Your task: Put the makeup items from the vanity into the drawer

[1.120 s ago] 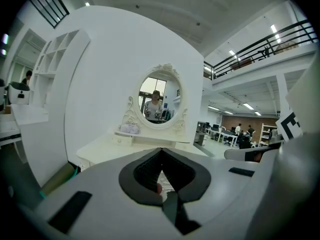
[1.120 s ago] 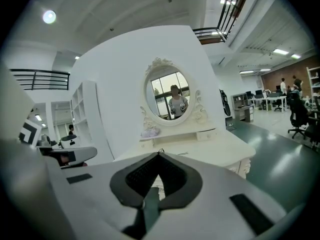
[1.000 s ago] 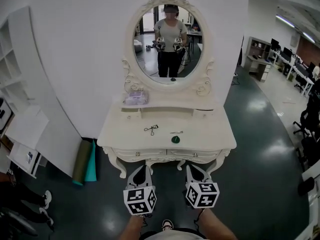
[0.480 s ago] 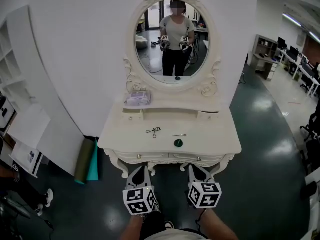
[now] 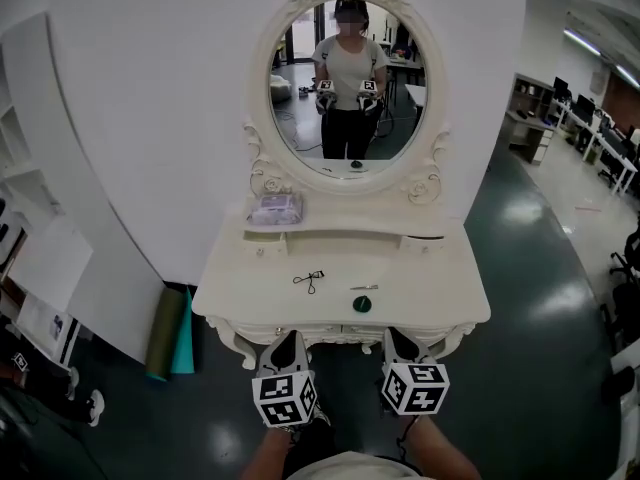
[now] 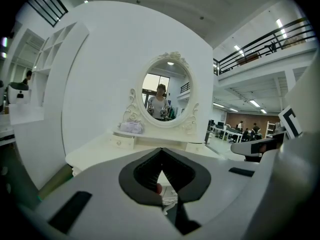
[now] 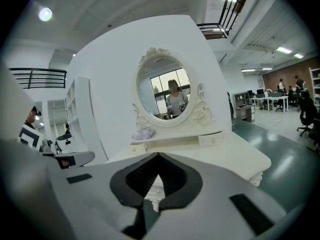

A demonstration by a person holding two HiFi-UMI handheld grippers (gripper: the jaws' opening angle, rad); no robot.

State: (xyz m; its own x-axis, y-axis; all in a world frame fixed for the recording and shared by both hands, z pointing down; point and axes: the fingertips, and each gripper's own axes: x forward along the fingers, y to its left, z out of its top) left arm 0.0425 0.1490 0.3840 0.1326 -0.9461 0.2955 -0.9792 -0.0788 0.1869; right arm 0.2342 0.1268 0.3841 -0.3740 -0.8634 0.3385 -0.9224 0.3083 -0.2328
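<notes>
Nothing stowed yet. The eyelash curler [image 5: 309,280], a slim item, possibly tweezers [image 5: 364,287], and a dark green round pot [image 5: 362,304] lie on the vanity surface [image 5: 440,293], the curler at ten o'clock of the pot. The front drawer [image 5: 335,330] is closed. The left tool [image 5: 287,341] and right tool [image 5: 398,339], at six o'clock by the front edge, are both closed on nothing.

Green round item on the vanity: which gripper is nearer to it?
Right. The right gripper is just in front of the green item, slightly to its right; the left gripper is farther off to its left.
</notes>
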